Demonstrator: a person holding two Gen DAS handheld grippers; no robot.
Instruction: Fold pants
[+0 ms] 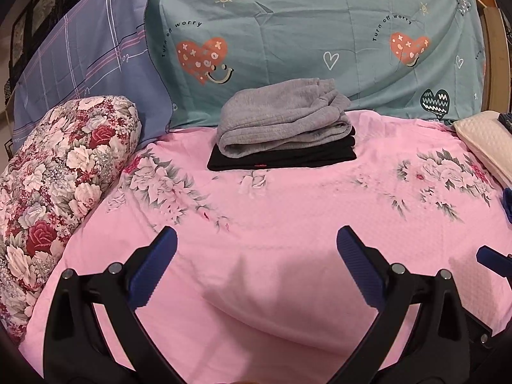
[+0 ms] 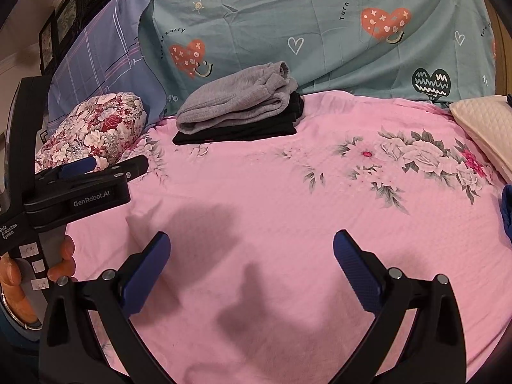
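Both jaws spread wide, nothing held: left gripper (image 1: 256,265) and right gripper (image 2: 251,272) hover over bare pink bedspread (image 1: 288,211). Grey pants (image 1: 284,118) sit folded atop black folded pants (image 1: 281,156), well beyond the fingertips, against the teal heart-print pillow (image 1: 320,48). Stack's long axis runs crosswise to the fingers; left gripper faces it squarely, judged better placed.

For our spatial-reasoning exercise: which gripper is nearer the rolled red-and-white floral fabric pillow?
Left. The left gripper hovers just beside the rolled floral pillow; the right gripper is farther off, with the left one between them.
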